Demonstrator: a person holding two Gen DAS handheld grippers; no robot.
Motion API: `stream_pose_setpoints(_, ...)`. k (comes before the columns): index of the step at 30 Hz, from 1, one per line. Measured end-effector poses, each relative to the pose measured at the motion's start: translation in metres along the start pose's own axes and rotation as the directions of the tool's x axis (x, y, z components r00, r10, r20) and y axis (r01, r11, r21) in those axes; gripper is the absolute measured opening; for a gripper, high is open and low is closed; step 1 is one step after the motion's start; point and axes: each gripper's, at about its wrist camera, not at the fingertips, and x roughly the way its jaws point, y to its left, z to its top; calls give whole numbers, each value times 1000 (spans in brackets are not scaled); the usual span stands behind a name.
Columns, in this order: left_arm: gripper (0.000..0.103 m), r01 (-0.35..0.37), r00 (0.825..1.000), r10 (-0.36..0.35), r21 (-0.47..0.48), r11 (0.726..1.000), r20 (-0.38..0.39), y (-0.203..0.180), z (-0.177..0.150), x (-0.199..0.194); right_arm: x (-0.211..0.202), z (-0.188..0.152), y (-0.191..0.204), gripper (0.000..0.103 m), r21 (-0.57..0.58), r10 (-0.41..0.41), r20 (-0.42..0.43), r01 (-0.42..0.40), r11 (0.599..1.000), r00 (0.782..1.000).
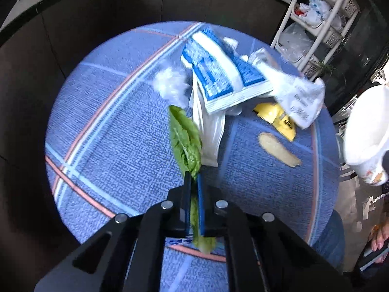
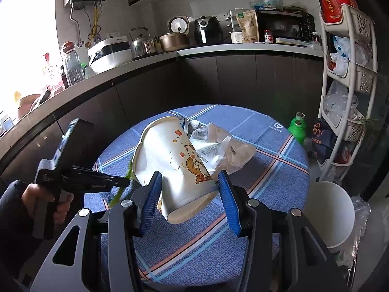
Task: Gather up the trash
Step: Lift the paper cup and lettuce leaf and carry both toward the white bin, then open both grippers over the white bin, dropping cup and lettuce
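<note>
Lettuce leaf [image 1: 186, 143] pinched between left jaws.

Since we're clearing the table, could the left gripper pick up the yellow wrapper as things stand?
Probably not yet: the left gripper is shut on a lettuce leaf, and a white plastic bag lies over part of the yellow wrapper.

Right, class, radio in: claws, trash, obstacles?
Left claw shut on lettuce leaf. Right claw clamps paper cup. Wrappers remain on table.

Lettuce leaf [image 1: 186, 143] stem between jaws
</note>
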Motion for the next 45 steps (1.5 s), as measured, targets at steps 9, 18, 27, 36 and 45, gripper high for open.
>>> stream_pose_setpoints(9,6,55,987,-61,46,997,150,-36,8,-78,-31,7,-11,46,22,-17,87,15,1000,996)
stream_pose_setpoints(18,6,158,949,-202,186,970,244,-115,27,-132,-70,12,-51,46,85,-106,170,93,992,980)
stream_pose_setpoints(27,6,287,918,-356,328,900,175,-215,44,-117,-93,-9,-127,46,210,-248,156,213,954,956)
stream_pose_setpoints(36,6,370,910,-414,390,843,30,-301,61,-43,-82,-54,-215,46,353,-355,46,318,880,934)
stream_pose_setpoints(45,6,406,912,-391,403,820,-124,-367,76,72,-34,-91,-273,46,361,-411,-85,413,836,908)
